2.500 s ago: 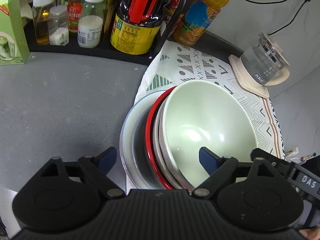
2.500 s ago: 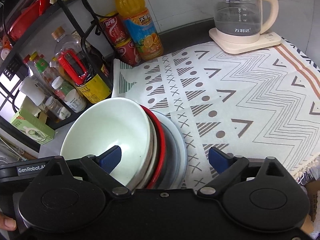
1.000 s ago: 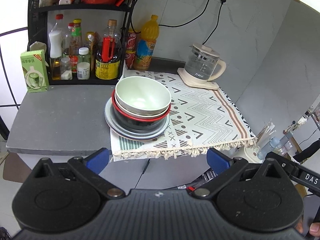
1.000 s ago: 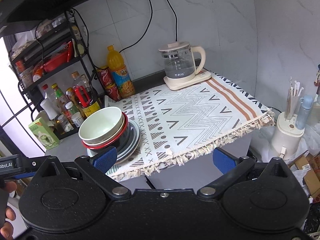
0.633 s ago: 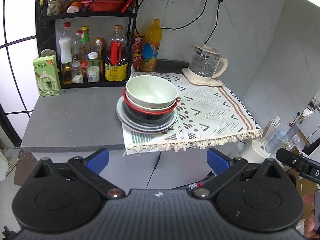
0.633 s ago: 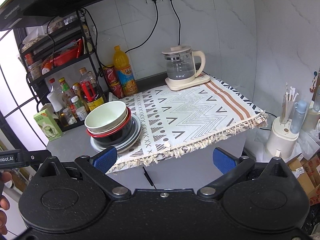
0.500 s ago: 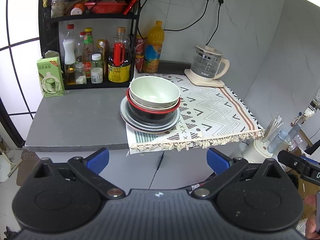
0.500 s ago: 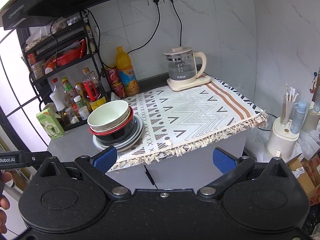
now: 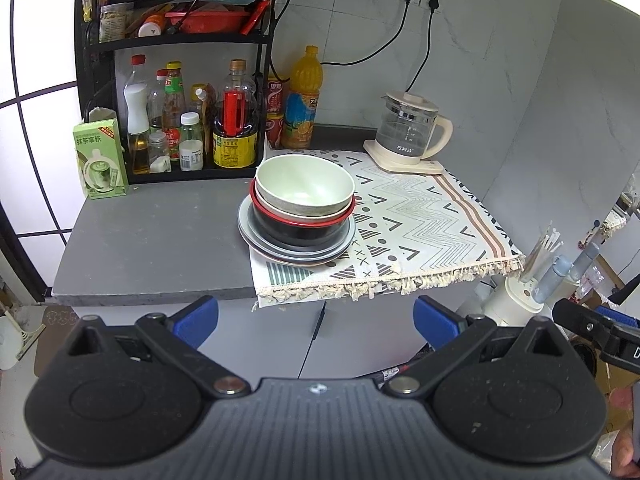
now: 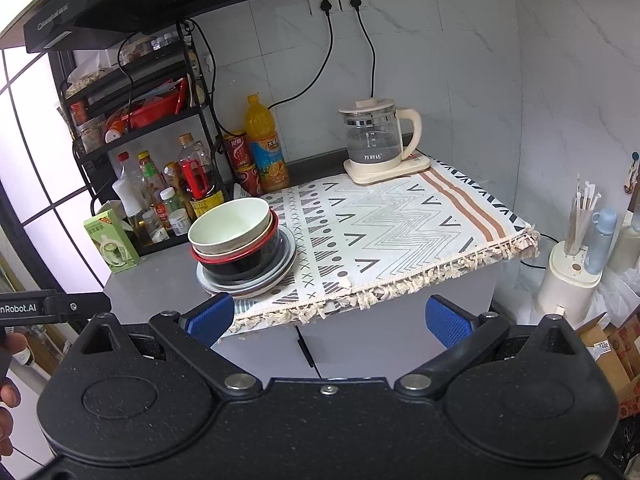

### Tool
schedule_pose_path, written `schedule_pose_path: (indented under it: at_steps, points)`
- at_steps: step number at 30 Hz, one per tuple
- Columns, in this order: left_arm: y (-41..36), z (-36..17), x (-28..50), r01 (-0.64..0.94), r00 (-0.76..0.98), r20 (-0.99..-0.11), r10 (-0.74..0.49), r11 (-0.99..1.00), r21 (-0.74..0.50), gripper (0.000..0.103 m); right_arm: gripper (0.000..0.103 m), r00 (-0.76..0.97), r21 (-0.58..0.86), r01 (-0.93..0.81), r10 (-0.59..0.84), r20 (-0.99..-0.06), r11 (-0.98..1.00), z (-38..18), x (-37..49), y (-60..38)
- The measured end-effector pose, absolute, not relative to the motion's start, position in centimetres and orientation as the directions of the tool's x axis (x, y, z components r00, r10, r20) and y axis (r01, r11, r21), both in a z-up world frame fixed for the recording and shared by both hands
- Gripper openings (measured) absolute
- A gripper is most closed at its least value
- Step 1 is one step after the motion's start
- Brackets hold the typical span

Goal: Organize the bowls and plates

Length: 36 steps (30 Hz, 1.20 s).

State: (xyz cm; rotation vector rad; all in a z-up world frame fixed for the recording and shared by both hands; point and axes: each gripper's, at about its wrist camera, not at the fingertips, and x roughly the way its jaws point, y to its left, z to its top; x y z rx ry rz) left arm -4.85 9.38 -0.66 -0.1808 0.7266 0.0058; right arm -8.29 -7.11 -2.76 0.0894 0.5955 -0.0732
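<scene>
A pale green bowl sits on top of a stack: under it a beige bowl, a red-rimmed black bowl and grey plates. The stack stands at the left edge of the patterned cloth. It also shows in the right wrist view, with the green bowl above the plates. My left gripper is open and empty, well back from the counter. My right gripper is open and empty, also well back.
A black rack with bottles stands at the back left, a green carton beside it. An orange juice bottle and a glass kettle stand at the back. A white holder with straws stands right of the counter.
Both grippers have pulled back and away from the stack of bowls and plates, which now looks small and far. The stack has not moved. Both stay open.
</scene>
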Motion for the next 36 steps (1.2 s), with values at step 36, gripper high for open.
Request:
schedule_pose_path:
  at_steps: [36]
  points:
    - [10.4, -0.9, -4.2, -0.079, 0.747, -0.664, -0.033, 0.987, -0.138, 0.103, 0.103, 0.828, 0.04, 0.071, -0.037, -0.56, 0.997, -3.0, -7.4, -6.6]
